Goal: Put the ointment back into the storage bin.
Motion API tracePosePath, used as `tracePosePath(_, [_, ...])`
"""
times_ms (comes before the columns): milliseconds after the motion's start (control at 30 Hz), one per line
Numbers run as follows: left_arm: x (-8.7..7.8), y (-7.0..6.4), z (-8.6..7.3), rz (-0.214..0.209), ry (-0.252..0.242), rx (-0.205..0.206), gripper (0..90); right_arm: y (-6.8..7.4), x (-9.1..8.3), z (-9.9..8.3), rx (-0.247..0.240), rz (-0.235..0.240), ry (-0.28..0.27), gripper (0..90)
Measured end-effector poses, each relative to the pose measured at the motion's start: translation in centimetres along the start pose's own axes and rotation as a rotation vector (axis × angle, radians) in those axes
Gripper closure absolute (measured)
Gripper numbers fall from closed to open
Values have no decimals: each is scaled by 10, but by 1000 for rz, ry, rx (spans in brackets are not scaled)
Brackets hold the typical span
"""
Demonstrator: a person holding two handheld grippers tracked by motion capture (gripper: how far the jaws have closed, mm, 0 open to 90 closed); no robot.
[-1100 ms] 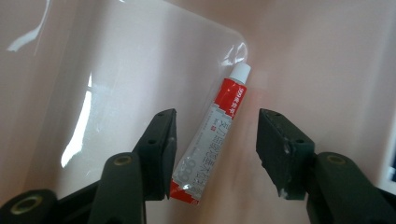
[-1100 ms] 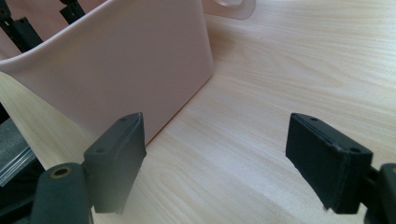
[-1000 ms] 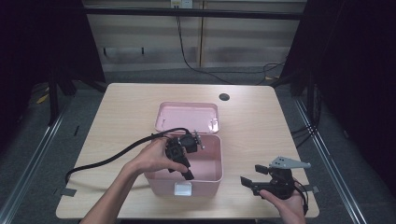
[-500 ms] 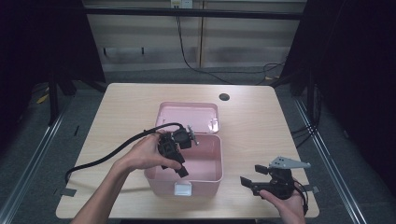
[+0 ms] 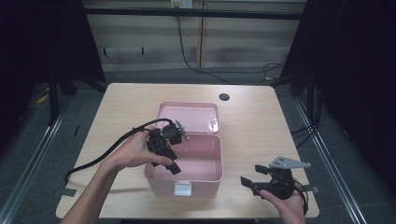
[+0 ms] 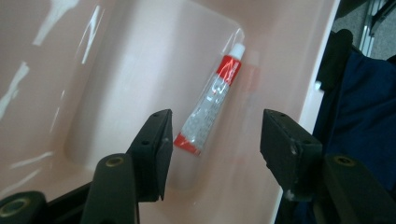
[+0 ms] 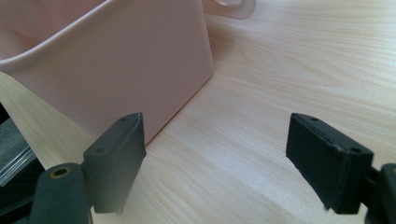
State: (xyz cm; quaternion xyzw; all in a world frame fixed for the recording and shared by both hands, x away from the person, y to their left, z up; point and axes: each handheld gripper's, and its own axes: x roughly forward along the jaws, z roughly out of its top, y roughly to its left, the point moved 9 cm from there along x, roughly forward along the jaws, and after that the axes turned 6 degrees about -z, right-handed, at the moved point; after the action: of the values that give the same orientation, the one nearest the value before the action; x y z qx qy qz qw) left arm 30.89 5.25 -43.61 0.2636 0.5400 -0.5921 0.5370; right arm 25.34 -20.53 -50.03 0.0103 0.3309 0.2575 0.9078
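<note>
Wooden table (image 5: pixel 116 107), dark room around it, pink box (image 5: pixel 187 175) sitting open in the middle with its lid (image 5: pixel 189 116) flipped back flat. My left gripper (image 5: pixel 170 161) hangs over the box's left rim, tilted down into it, jaws spread with nothing between them. Left gripper view: a small tube (image 6: pixel 212 102), red ends and white cap, lies flat on the box floor close to the side wall, slanted, its crimped end nearest my jaws. My right gripper (image 5: pixel 257 179) rests low on the table to the right of the box, jaws wide, nothing held; box wall (image 7: pixel 116 60) just ahead of it.

Step as I read it: grab the tube. To do it well I should go lower, turn the wrist so the jaws cross the tube's narrow width, centre on the body, not the crimp. Wall is near, so keep the far jaw off it. Close gently, tube looks soft. Right gripper could brace the box if it slides.
</note>
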Motion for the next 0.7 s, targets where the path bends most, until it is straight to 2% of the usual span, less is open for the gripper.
tracePosePath(133, [-7,2,-5,7,-15,-7,443,0,0,0,2,-1,4,196])
tracePosePath(167, [-10,2,-6,16,-32,-25,443,0,0,0,1,-2,4,196])
tracePosePath(367, [-22,0,-15,43,-47,-24,435,0,0,0,2,-3,1,196])
tracePosePath(500, [-29,0,-21,42,-58,-23,435,-1,0,0,0,-3,0,196])
tracePosePath(533, [-31,1,-23,48,-74,-29,435,0,0,0,1,-3,2,196])
tracePosePath(633, [-37,3,-29,70,-75,-27,434,0,0,0,1,-4,2,196])
tracePosePath(667, [-38,3,-32,68,-84,-47,434,-1,0,0,1,-5,2,196])
tracePosePath(700, [-39,2,-34,67,-88,-50,434,-1,0,0,2,-5,1,196])
